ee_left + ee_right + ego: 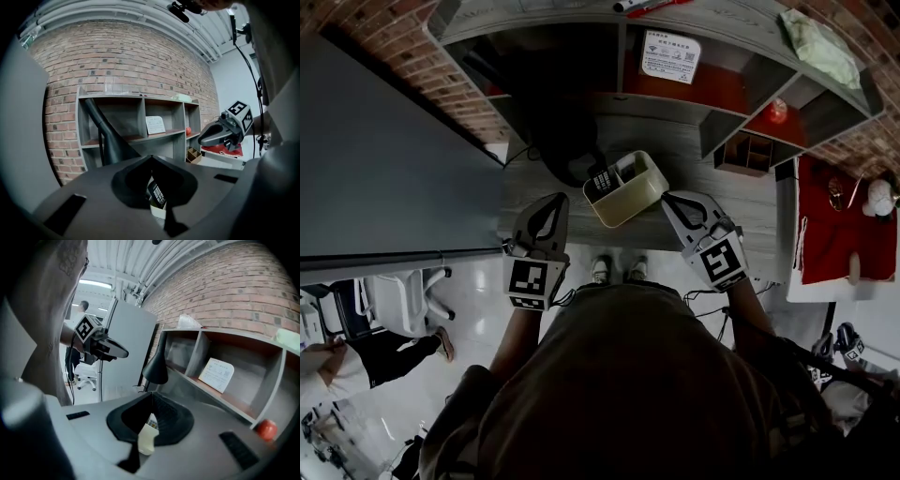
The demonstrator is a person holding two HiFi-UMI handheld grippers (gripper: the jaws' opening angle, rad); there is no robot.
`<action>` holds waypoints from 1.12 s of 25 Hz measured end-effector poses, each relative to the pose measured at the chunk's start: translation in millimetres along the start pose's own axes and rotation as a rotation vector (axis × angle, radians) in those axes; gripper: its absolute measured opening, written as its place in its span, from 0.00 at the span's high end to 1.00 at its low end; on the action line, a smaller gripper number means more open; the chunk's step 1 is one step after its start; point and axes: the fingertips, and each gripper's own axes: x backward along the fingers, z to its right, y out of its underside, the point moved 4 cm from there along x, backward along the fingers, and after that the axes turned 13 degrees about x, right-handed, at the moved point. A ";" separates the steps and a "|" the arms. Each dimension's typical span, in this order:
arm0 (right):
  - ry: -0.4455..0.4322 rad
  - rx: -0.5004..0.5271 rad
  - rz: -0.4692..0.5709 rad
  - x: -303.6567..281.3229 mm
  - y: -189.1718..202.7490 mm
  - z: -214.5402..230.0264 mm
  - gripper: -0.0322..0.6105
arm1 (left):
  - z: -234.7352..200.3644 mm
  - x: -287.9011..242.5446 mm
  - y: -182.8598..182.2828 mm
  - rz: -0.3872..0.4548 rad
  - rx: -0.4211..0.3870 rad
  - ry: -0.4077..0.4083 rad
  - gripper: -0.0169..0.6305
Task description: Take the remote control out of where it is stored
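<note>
1. Remote control stands in the left compartment of the cream box on the table.
2. Left gripper and right gripper flank the box, both with jaws clenched on nothing.

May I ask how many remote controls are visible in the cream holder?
1. The remote control stands in the left compartment of the cream holder, as the head view shows it. The other compartment's bottom is hidden, so more may be there.
</note>
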 end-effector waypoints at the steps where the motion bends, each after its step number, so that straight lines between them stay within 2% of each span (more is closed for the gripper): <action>1: -0.011 -0.013 0.007 -4.6 1.9 1.4 0.93 | -0.3 1.7 0.7 -0.001 0.004 -0.007 0.96; 4: -0.068 -0.040 0.011 -19.6 2.6 4.0 0.93 | -1.1 7.4 2.3 -0.002 0.009 -0.027 0.96; 8: -0.143 -0.018 -0.004 -38.6 3.8 4.3 0.92 | -1.4 12.4 4.1 -0.004 0.020 -0.045 0.96; 12: -0.216 -0.002 -0.023 -58.4 9.3 1.9 0.75 | 1.2 15.5 8.2 -0.008 0.030 -0.060 0.96; 16: -0.275 0.029 -0.046 -79.1 16.2 -2.0 0.70 | 1.9 19.7 12.4 -0.013 0.046 -0.079 0.96; 18: -0.289 0.038 -0.051 -89.2 18.7 -3.1 0.64 | 0.8 21.3 15.1 -0.017 0.053 -0.087 0.96; 20: -0.308 0.043 -0.055 -99.4 21.2 -4.5 0.63 | -1.7 22.6 18.4 -0.024 0.063 -0.097 0.96; 25: -0.435 0.052 -0.129 -126.4 37.6 -16.5 0.57 | -9.8 23.5 22.8 -0.037 0.084 -0.130 0.96; 28: -0.478 0.069 -0.165 -139.6 44.1 -19.9 0.55 | -15.9 24.1 22.3 -0.036 0.096 -0.152 0.96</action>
